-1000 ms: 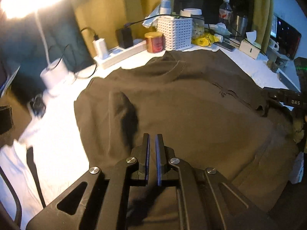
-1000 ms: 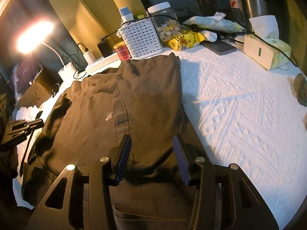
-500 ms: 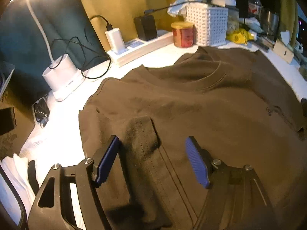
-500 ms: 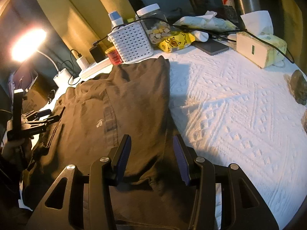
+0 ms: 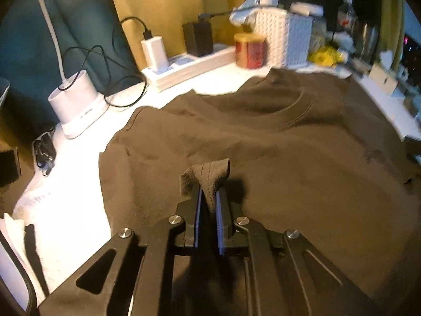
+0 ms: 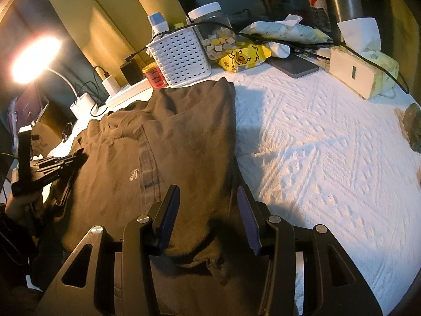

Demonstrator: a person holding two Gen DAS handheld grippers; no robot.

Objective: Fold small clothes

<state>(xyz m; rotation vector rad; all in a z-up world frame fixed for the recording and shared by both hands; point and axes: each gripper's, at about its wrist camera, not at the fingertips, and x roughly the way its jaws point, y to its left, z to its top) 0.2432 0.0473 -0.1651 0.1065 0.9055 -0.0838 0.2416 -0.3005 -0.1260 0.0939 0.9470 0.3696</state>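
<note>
The left gripper (image 5: 209, 197) pinches the brown shirt (image 5: 276, 158) sleeve, likely to fold inward; the right gripper (image 6: 208, 208) hovers, jaws spread.

Home, likely bedroom desk corner: white textured cover (image 6: 329, 152), lit desk lamp (image 6: 34, 58), power strip (image 5: 189, 69) with chargers, white basket (image 6: 181, 58), snack jar (image 6: 215, 34), tissue box (image 6: 360, 71), yellow curtain (image 6: 105, 21).
</note>
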